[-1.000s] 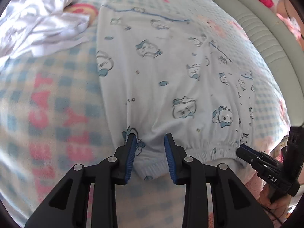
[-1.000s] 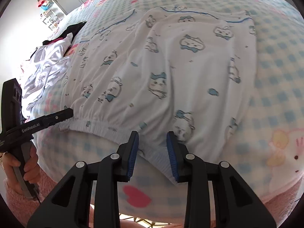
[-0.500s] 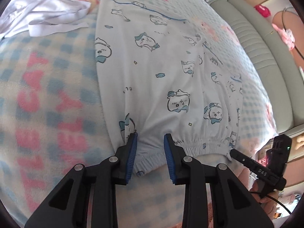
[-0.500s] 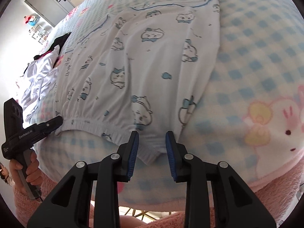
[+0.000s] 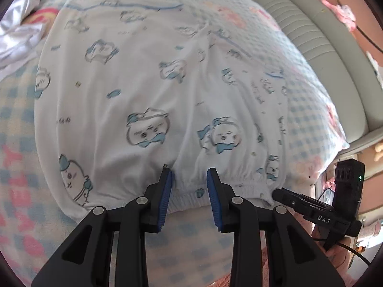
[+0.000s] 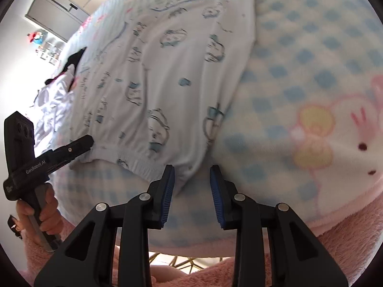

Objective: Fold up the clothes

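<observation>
Left gripper: stands part-open, tilts down at the near edge of the printed garment, straddles its elastic waistband. Shows cloth between the blue pads but no pinch; looks loose, not gripped. In the right wrist view, reaches with its tip to the waistband's left corner.

Right gripper: stands part-open too, jaws just now easing wider. Has the waistband's right corner drooping between the fingers, close against the left pad, clear of the right one; shows no clamp on it.

Garment: white with blue cartoon faces, lies spread flat on the bed's checked blanket, waistband nearest the grippers.

Farther out: a heap of white clothes on the blanket beside the garment, and a padded grey bed edge beyond it.
</observation>
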Tool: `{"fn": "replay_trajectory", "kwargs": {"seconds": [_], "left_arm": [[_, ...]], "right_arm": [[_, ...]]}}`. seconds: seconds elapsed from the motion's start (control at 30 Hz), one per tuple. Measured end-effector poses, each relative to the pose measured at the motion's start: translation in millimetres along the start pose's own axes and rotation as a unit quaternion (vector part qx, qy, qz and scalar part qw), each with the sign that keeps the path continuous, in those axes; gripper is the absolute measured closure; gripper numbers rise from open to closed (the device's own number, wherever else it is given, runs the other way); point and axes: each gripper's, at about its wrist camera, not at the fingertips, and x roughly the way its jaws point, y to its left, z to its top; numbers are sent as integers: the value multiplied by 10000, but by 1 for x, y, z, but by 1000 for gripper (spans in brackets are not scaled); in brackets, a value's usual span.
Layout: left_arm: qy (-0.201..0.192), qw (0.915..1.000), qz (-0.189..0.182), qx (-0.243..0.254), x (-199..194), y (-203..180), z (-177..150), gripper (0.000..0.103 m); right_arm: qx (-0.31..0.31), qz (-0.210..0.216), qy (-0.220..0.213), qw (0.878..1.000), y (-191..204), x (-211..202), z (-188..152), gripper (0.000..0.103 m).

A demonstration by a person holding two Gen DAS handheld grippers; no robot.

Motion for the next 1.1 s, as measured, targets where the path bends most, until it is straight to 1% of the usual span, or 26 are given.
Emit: {"fn": "replay_trajectory", "kwargs": {"seconds": [0.07, 0.13, 0.23, 0.27, 0.33, 0.4, 0.5, 0.53, 0.6, 0.67, 0.7, 0.77, 0.83, 0.9, 0.97, 1.03, 1.07, 1.1], "left_arm": [[-18, 9999, -42, -116, -4, 7, -2, 71], [-84, 9997, -150, -199, -12, 12, -3, 71], [-199, 9994, -246, -168, -18, 9, -2, 69], [-196, 9991, -342, -135, -17, 4, 0, 69], [-149, 9982, -576, -31, -12, -11, 5, 68], [-97, 9968, -749, 260, -4, -36, 9, 68], [21, 9940, -877, 658, 11, -72, 15, 69], [64, 9934, -839, 786, 17, -83, 17, 69], [171, 9929, -739, 911, 30, -97, 19, 70], [284, 9924, -682, 982, 40, -107, 20, 71], [341, 9921, -681, 993, 43, -110, 19, 71], [452, 9917, -635, 1024, 50, -113, 15, 71], [515, 9916, -568, 1041, 56, -113, 11, 71], [570, 9918, -519, 1020, 62, -111, 8, 71], [618, 9924, -532, 923, 67, -107, 8, 70], [629, 9925, -543, 900, 68, -107, 7, 69], [634, 9924, -524, 918, 68, -107, 7, 69], [639, 9922, -493, 949, 68, -108, 6, 69]], "right_arm": [[87, -74, -22, 9999, -8, -5, -1, 73], [87, -78, -143, 9998, -13, -14, 2, 73], [87, -67, -402, 9991, -16, -25, 15, 72], [91, -100, -463, 9988, -15, -26, 22, 72], [140, -105, -558, 9983, -15, -25, 34, 72], [212, -14, -553, 9982, -16, -20, 44, 72], [244, 379, -501, 9977, -19, -13, 54, 72], [245, 473, -473, 9975, -20, -10, 57, 72], [216, 471, -394, 9979, -20, -3, 64, 73], [238, 258, -414, 9985, -21, 0, 68, 73], [307, 239, -441, 9983, -23, 0, 69, 73], [449, 364, -438, 9974, -29, 1, 69, 72], [520, 542, -326, 9966, -31, 12, 73, 61], [553, 717, -305, 9954, -33, 21, 75, 55], [586, 862, -354, 9939, -33, 25, 77, 56], [630, 959, -410, 9925, -34, 24, 77, 64], [682, 936, -438, 9923, -36, 22, 76, 66], [714, 824, -491, 9928, -37, 18, 74, 70]]}}
